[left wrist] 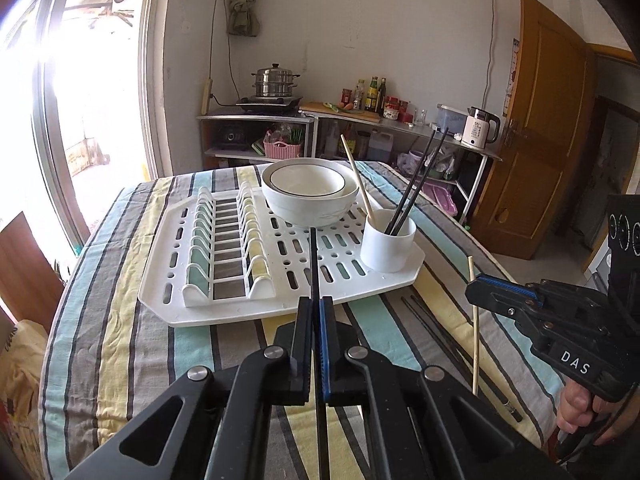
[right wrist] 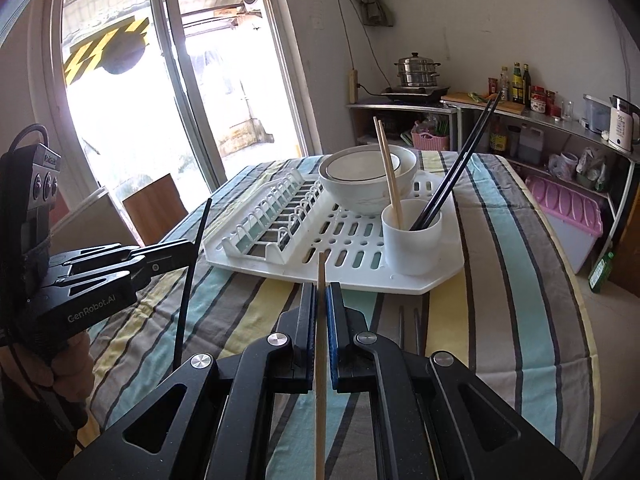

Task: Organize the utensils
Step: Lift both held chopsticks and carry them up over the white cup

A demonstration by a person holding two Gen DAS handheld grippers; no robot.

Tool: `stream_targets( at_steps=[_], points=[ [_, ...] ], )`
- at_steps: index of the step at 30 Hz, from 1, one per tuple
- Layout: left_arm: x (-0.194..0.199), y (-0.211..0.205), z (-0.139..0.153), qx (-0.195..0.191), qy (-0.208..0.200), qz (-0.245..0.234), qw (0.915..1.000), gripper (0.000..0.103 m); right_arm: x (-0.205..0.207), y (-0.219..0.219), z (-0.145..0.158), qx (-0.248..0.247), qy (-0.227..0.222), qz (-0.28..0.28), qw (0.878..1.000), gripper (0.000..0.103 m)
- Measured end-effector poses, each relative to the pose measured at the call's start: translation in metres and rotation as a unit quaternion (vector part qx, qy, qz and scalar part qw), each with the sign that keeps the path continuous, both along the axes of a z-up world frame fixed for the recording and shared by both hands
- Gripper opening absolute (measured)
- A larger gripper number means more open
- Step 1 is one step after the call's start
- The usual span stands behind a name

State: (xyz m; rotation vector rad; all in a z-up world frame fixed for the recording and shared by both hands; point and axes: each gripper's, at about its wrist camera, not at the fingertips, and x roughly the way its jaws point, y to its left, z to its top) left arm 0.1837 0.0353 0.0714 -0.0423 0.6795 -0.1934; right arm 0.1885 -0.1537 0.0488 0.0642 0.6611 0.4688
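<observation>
My left gripper point(left wrist: 316, 308) is shut on a black chopstick point(left wrist: 314, 264), held above the table in front of the white drying rack point(left wrist: 224, 308). My right gripper point(right wrist: 321, 294) is shut on a wooden chopstick point(right wrist: 321, 276), right of the left one. It also shows in the left wrist view point(left wrist: 476, 280). A white cup point(left wrist: 387, 246) on the rack's right corner holds a wooden chopstick point(left wrist: 356, 176) and two black chopsticks point(left wrist: 420, 176). Two more black chopsticks point(left wrist: 432, 328) lie on the striped tablecloth in front of the rack.
Two stacked white bowls point(left wrist: 310, 196) sit at the back of the rack, behind the cup. The rack's plate slots point(left wrist: 224, 248) are on its left. The round table's edge point(right wrist: 576, 280) curves at the right. Shelves with kitchenware stand behind.
</observation>
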Motion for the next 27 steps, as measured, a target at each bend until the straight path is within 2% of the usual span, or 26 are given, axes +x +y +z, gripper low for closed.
stream_targets(
  at_steps=[10,18,23,25,27],
  points=[
    [-0.029,0.007,0.019,-0.016,-0.023,0.001,0.9996,0.002,-0.018,-0.008,0.015,0.007,-0.023,-0.002,1.0,0.005],
    [-0.043,0.006,0.032,-0.011,-0.045,-0.004,0.9989,0.0,-0.022,-0.011,0.017,0.01,-0.028,-0.003,1.0,0.005],
    [-0.026,0.008,0.018,-0.019,-0.019,-0.007,0.9996,0.0,-0.021,-0.013,0.017,0.01,-0.027,-0.005,1.0,0.005],
    [-0.014,0.008,0.003,-0.029,0.012,-0.003,0.9995,0.0,-0.02,-0.013,0.016,0.009,-0.026,-0.005,1.0,0.005],
    [0.001,0.006,-0.014,-0.036,0.043,-0.015,0.9983,0.005,-0.018,-0.014,0.016,0.008,-0.025,-0.006,1.0,0.005]
  ],
)
